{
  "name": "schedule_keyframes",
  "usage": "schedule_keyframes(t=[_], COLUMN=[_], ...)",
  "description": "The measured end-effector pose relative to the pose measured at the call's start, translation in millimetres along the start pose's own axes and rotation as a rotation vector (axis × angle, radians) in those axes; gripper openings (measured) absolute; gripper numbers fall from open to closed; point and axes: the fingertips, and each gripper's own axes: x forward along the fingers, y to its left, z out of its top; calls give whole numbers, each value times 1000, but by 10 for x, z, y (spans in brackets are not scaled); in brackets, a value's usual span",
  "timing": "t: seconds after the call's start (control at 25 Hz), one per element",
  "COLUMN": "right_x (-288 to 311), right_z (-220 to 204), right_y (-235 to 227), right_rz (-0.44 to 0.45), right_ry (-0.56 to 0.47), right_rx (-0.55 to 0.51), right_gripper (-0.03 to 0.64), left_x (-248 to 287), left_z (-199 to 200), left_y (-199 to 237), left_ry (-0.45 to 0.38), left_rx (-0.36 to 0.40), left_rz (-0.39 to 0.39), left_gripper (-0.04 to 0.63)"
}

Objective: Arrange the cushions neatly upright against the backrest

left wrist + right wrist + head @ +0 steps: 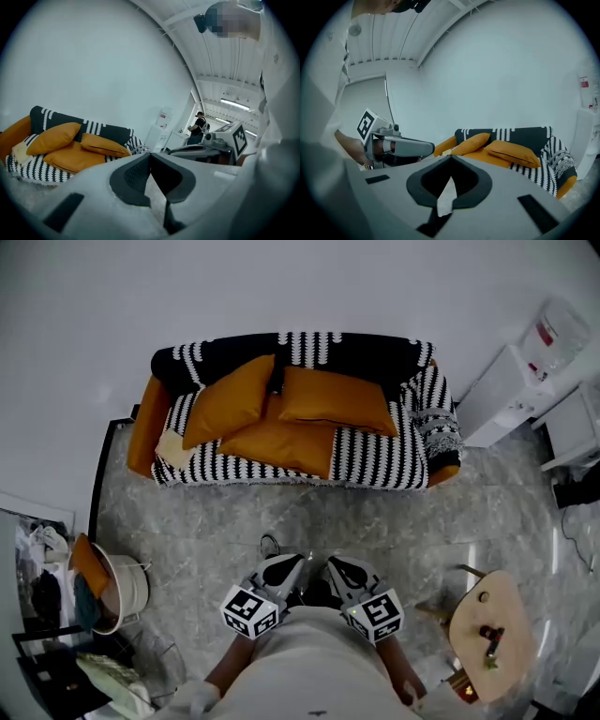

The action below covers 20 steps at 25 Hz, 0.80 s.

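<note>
Left tool [296, 561], right tool [332, 564]: closed, empty | cushions [333, 399]: well ahead, on sofa [375, 460]

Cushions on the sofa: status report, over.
Left hand-held gripper, right hand-held gripper shut, empty, away from sofa. Three orange cushions askew, one flat on seat. No obstacle seen ahead.

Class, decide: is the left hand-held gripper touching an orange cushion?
Apart. The head view shows floor between the left hand-held gripper and the orange cushions on the sofa.
</note>
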Motion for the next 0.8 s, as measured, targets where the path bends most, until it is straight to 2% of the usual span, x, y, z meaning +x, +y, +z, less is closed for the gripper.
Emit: schedule_keyframes(t=[0.4,0.8], right_x=[-79,-12], right_z=[-60,-250], right_y=[-51,-62], right_rz=[11,5], right_ry=[-5,35], right_rx=[23,86], right_gripper=[6,6], left_x=[95,31], left_z=[-4,-174], left_y=[-120,-124], left_ry=[22,70], left_rx=[26,0], left_rz=[-10,-13], left_gripper=[14,14])
